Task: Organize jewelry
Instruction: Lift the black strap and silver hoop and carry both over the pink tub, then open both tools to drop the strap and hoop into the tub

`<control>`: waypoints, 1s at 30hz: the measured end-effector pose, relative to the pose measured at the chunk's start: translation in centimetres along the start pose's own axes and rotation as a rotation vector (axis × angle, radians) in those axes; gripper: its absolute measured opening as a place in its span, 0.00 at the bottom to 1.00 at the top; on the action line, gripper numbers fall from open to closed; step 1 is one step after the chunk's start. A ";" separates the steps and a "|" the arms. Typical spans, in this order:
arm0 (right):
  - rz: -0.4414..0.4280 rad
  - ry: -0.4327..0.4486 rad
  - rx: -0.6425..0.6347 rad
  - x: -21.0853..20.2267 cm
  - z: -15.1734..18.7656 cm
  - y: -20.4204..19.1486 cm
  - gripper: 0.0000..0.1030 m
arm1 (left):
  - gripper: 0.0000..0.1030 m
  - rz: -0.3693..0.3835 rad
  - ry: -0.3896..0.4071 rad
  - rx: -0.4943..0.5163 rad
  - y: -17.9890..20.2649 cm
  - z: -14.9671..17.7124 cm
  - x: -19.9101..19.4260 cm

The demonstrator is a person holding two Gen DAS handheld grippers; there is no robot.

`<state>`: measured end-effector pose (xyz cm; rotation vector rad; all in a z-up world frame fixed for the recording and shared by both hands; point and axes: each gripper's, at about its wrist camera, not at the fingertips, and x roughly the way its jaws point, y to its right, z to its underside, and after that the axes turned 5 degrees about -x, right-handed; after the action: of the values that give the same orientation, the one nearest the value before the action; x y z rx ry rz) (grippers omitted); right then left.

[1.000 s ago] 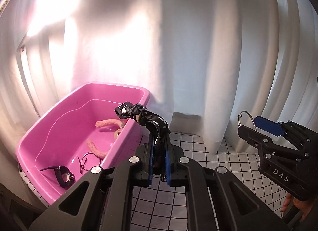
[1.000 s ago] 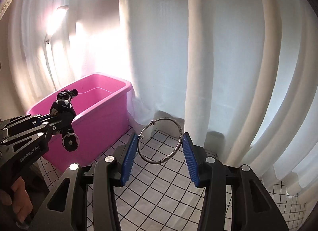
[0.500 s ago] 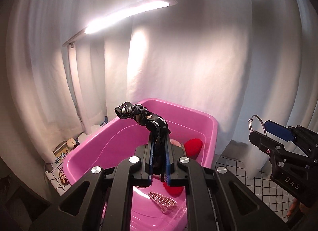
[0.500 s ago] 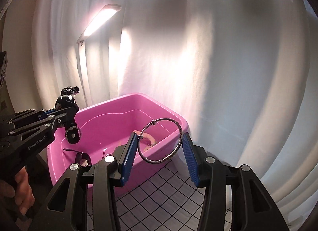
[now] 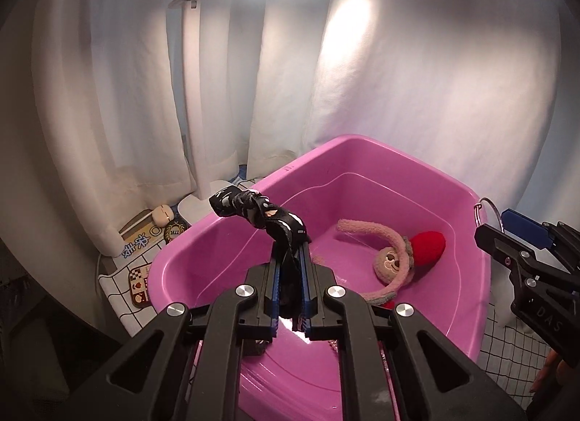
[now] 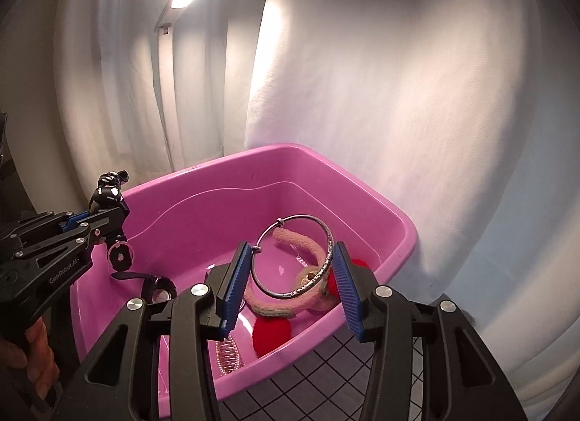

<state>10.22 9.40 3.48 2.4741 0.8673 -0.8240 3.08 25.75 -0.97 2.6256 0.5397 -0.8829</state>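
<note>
Plainly countable: one pink plastic tub on a grid-patterned cloth, and inside it one plush headband with a small face and red pom-poms, one pearl hair clip near the front wall, one black watch at the left. Two hand-held grippers over the tub. Left gripper angled downward above the tub's near left rim, blue pads nearly together and clamped tight on one black patterned strap, which rises from between them and curls away to the left; seen from the right wrist camera as a black frame at the left edge, lettered "GenRobot.AI", gripped from below by a hand of which only fingers show. Right gripper likewise tilted downward over the tub's near right part, pads standing partway apart and pressed on either side of one silver bangle, held upright in the air above the headband; from the left wrist camera, at the far right, marked "DAS". Behind the tub, white curtains and one white lamp with a lit bar overhead. Left of the tub, a card with Chinese characters, too small to read surely, one round badge and one small square patch with hearts.
</note>
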 end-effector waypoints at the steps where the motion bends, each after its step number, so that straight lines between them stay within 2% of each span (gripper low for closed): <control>1: 0.000 -0.008 0.000 0.5 0.0 -0.1 0.44 | 0.09 -0.004 -0.011 -0.008 -0.2 0.0 0.4; 12: 0.003 -0.079 0.016 4.3 -0.5 -0.6 0.44 | 0.09 -0.029 -0.069 -0.019 -0.6 0.1 2.9; 23: 0.028 -0.110 0.014 5.8 -0.6 -0.8 0.44 | 0.12 -0.037 -0.094 -0.019 -0.4 0.0 3.8; 26: 0.044 -0.117 0.015 5.8 -0.6 -0.7 0.44 | 0.22 -0.045 -0.102 -0.021 -0.5 0.0 3.7; 27: 0.049 -0.120 0.014 5.8 -0.6 -0.7 0.44 | 0.35 -0.046 -0.104 -0.021 -0.5 0.0 3.7; 28: 0.057 -0.125 0.014 5.9 -0.7 -0.7 0.50 | 0.46 -0.051 -0.101 -0.022 -0.6 0.0 3.6; 29: 0.063 -0.126 0.012 5.8 -0.7 -0.7 0.58 | 0.53 -0.057 -0.096 -0.025 -0.7 0.0 3.5; 30: 0.067 -0.124 0.013 5.8 -0.7 -0.6 0.60 | 0.70 -0.061 -0.089 -0.030 -0.8 0.0 3.3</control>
<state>13.76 12.75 0.25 2.4200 0.7338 -0.9514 5.17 27.22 -3.18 2.5409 0.6081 -0.9975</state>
